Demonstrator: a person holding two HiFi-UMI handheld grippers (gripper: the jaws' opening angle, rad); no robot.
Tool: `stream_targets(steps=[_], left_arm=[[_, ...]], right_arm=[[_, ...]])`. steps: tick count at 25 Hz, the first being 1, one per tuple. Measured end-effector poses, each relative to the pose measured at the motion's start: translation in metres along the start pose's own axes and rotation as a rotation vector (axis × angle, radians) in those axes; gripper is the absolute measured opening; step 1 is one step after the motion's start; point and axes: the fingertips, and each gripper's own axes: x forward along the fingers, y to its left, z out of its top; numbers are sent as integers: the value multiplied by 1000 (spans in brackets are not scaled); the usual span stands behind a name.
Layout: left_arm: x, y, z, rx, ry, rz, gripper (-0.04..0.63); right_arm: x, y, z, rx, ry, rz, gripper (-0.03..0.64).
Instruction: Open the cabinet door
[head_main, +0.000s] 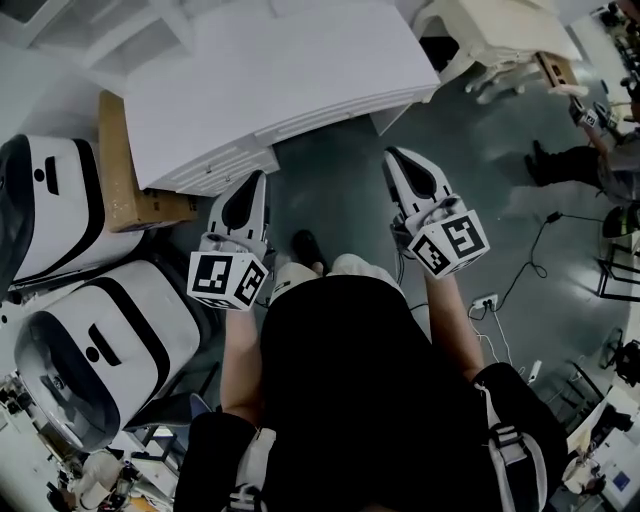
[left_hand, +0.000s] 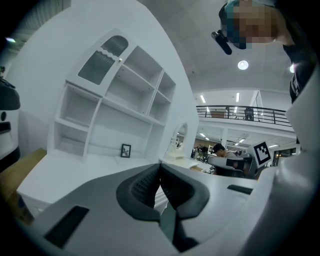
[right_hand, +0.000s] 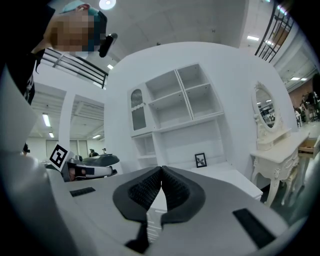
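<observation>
A white desk with a tall shelf unit stands ahead of me. Its one small cabinet door, arched with a ribbed pane, is at the unit's upper left and looks closed; it also shows in the right gripper view as the door. From the head view only the desk top shows. My left gripper is shut and empty just short of the desk's front edge. My right gripper is also shut and empty, beside the desk's right corner. The pads meet at the left gripper's tips and the right gripper's tips.
A small picture frame stands on the desk. A white dressing table with an oval mirror is to the right. Two white-and-black machines and a cardboard box crowd the left. Cables lie on the floor at right.
</observation>
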Motion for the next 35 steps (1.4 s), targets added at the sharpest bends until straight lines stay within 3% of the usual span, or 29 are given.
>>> stream_targets(steps=[8, 17, 35], left_arm=[[9, 30, -1, -3, 21, -39, 23], [22, 29, -13, -14, 61, -71, 23], [94, 22, -20, -40, 114, 16, 23]], right_arm=[[25, 10, -7, -10, 15, -34, 17], [29, 2, -27, -2, 82, -68, 18], [75, -92, -71, 28, 270, -32, 44]])
